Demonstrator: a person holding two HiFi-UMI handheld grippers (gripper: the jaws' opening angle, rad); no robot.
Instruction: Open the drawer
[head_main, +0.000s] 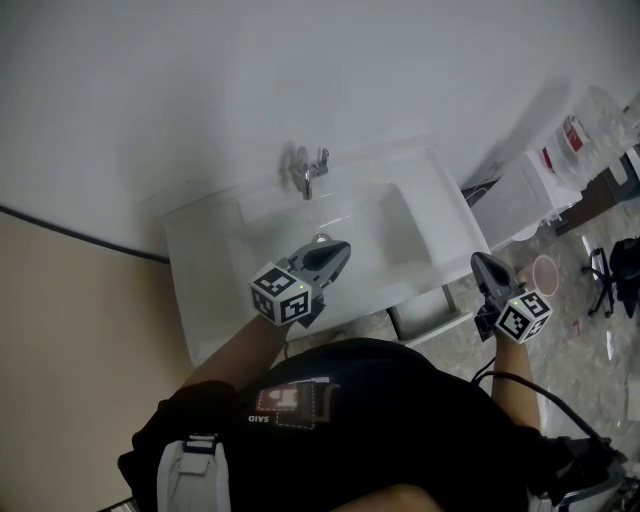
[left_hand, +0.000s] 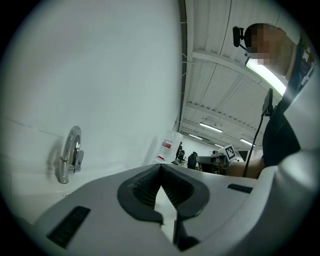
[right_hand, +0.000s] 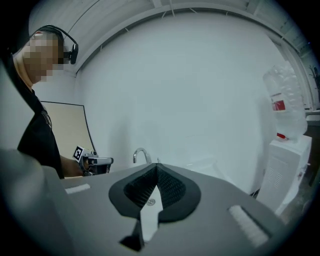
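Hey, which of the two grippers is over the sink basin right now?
The left gripper: its shut jaws point over the white sink basin, toward the faucet. The right gripper is beyond the sink's right front corner.

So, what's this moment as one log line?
left hand-held gripper: shut, empty | right hand-held gripper: shut, empty | left over sink, right beside it

The sink (head_main: 200, 250) sits right up against the wall (head_main: 200, 80), tap (head_main: 308, 172) at the middle of its back edge. The left gripper (head_main: 340, 250) hangs over the sink's front half. The right gripper (head_main: 480, 262) is off past its front right corner, beside the drawer (head_main: 430, 312) under that edge. A dispenser (head_main: 520, 195) stands right of the sink, with a bottle (head_main: 590, 130) on top.
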